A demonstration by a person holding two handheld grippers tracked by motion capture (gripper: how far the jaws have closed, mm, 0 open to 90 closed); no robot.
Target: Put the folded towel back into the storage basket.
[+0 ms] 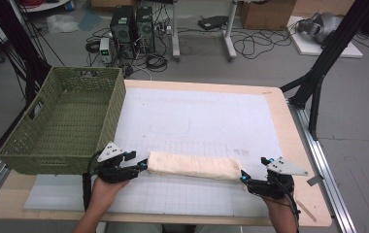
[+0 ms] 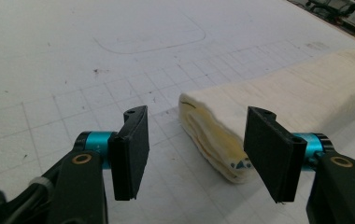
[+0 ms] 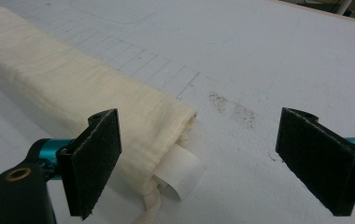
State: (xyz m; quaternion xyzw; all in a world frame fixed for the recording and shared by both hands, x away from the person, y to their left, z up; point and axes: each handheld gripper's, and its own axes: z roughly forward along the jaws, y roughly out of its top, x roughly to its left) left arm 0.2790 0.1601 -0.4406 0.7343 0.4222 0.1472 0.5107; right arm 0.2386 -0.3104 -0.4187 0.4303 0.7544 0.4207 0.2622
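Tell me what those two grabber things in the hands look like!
The left gripper and right gripper are black, each topped by a grey three-cornered plate. Turquoise rings sit behind their flat, black, rectangular jaws, with brass-coloured pivot rings below. A black cable trails from each.

One camera looks down from above the table's near edge; two ride low, close to opposite ends of the folded towel (image 1: 192, 166), which all share.

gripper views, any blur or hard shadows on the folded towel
Left gripper view: folded towel sharp at its near end, softer farther off, faint shadow beneath. Right gripper view: towel and white tag crisp, light even, no glare. High view: softer, coarser overall.
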